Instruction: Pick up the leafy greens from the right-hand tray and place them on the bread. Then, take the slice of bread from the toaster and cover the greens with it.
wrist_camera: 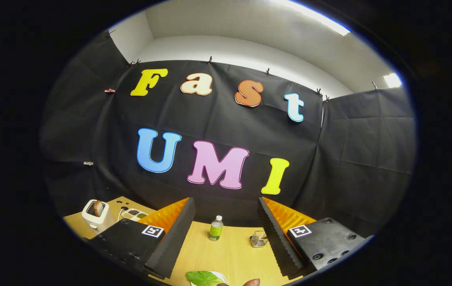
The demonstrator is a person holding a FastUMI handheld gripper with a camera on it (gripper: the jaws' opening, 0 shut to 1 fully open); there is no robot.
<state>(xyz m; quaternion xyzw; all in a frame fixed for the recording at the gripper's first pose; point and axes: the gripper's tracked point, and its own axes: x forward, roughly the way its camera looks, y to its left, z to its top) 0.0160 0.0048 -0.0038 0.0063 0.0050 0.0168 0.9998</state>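
Tongs [226,238] hovering level above surface [229,254], fingers spread wide apart, gripping nothing; green leaf [203,278] lying between them at near edge; toaster [96,216] standing at far left corner.

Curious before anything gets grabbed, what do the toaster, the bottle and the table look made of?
Toaster: glossy white, probably plastic, smooth sheen. Bottle: seemingly clear plastic, white cap, green label. Table: pale wood-grain, likely laminate. The gripper hangs open above it, fingers ribbed black, seemingly rubber.
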